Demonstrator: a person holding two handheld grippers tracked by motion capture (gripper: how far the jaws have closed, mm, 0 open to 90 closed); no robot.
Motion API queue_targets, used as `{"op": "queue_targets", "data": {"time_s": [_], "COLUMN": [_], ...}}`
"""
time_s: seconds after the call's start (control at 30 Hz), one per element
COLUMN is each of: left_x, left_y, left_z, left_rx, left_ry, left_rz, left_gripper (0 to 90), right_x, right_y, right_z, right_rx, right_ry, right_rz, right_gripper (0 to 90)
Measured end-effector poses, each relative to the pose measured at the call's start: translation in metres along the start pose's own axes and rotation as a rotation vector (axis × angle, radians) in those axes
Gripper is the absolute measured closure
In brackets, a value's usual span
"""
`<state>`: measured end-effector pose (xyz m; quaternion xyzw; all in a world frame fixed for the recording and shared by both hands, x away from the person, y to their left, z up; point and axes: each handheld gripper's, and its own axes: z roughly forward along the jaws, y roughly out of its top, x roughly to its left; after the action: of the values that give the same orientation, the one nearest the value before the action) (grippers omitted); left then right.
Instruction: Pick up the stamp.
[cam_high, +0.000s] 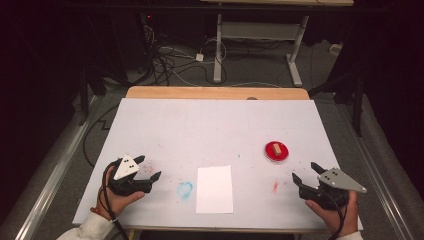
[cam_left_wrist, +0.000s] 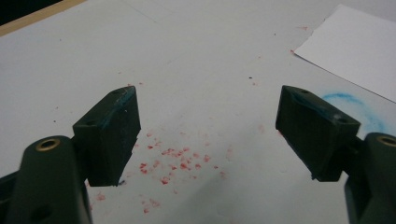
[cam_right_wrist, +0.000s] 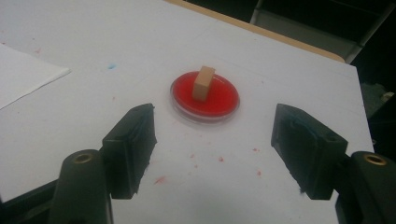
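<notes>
Both tools are held low over the near edge of the white table (cam_high: 215, 125), jaws spread wide and empty. Ahead of the right tool (cam_high: 306, 176), near but apart, a red dish (cam_high: 276, 152) with an upright tan block (cam_right_wrist: 203, 83) is seen. A white paper sheet (cam_high: 215, 189) lies between it and the left tool (cam_high: 148, 169).

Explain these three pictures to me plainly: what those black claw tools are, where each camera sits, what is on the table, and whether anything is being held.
A person sits at a table with a hand-held claw tool in each hand: the left gripper and the right gripper. One camera looks down from above; the other two ride on the tools and look out between their black jaws. On the white surface lie a sheet of paper, a red dish with a small wooden block standing in it, a blue smudge and red specks. Both tools are open and hold nothing.
</notes>
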<state>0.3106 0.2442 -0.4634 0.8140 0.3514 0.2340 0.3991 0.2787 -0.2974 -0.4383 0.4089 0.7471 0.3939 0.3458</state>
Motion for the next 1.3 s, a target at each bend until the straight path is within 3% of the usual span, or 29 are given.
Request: {"op": "queue_targets", "data": {"time_s": [0.3,0.5,0.63,0.83,1.3], "left_x": [0.001,0.0,0.0,0.0,-0.001], "left_y": [-0.001,-0.001,-0.002,-0.003,-0.004], "left_z": [-0.004,-0.003,-0.004,-0.002,-0.003], "left_rx": [-0.01,-0.004,-0.007,0.002,0.016], "left_ry": [0.003,-0.002,-0.002,-0.002,0.002], "left_rz": [-0.005,0.003,0.0,-0.003,0.003], "left_gripper": [21.6,21.6,21.6,21.6,21.6], "right_x": [-0.005,-0.009,-0.015,-0.034,-0.031], "right_y": [0.002,0.004,0.009,0.025,0.055], "right_z": [-0.002,-0.002,-0.001,0.01,0.033], "right_rx": [-0.007,0.016,0.022,0.061,0.112], "right_ry": [-0.01,-0.004,-0.011,0.028,0.068], "right_rz": [0.014,0.019,0.045,0.114,0.064], "right_gripper": [30.8,28.9,26.7,26.8,33.7]}}
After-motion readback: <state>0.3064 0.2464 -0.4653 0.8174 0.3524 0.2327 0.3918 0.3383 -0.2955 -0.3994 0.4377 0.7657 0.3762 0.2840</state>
